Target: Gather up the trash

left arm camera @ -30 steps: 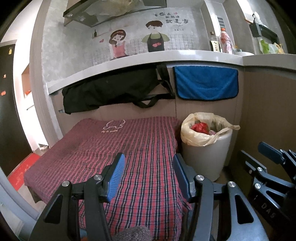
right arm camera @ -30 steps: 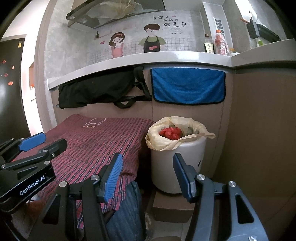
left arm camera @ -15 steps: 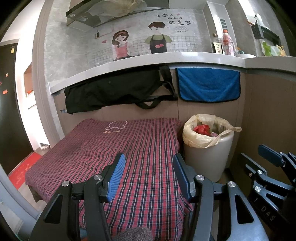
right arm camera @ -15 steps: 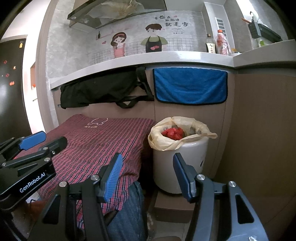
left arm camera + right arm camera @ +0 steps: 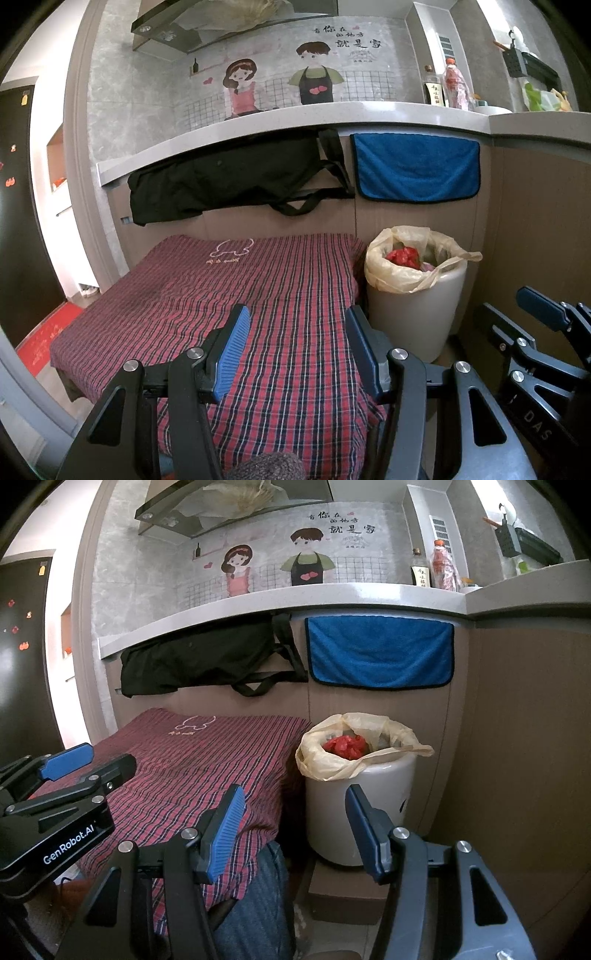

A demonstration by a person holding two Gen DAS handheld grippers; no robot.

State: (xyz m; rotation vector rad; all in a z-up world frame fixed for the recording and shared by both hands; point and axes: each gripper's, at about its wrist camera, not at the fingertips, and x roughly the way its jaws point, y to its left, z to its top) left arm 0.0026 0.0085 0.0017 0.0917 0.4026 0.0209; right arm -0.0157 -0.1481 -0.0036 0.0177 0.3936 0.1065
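Left wrist view: the left gripper is held wide open and empty above the plaid cloth. The right gripper is likewise spread with nothing gripped, and the lined trash bin, red trash inside, is seen just ahead of it.

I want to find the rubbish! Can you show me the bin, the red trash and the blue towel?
bin (image 5: 332, 812): right wrist view, on its white side.
red trash (image 5: 345, 746): right wrist view, on the crumpled top.
blue towel (image 5: 415, 166): left wrist view, on its middle.
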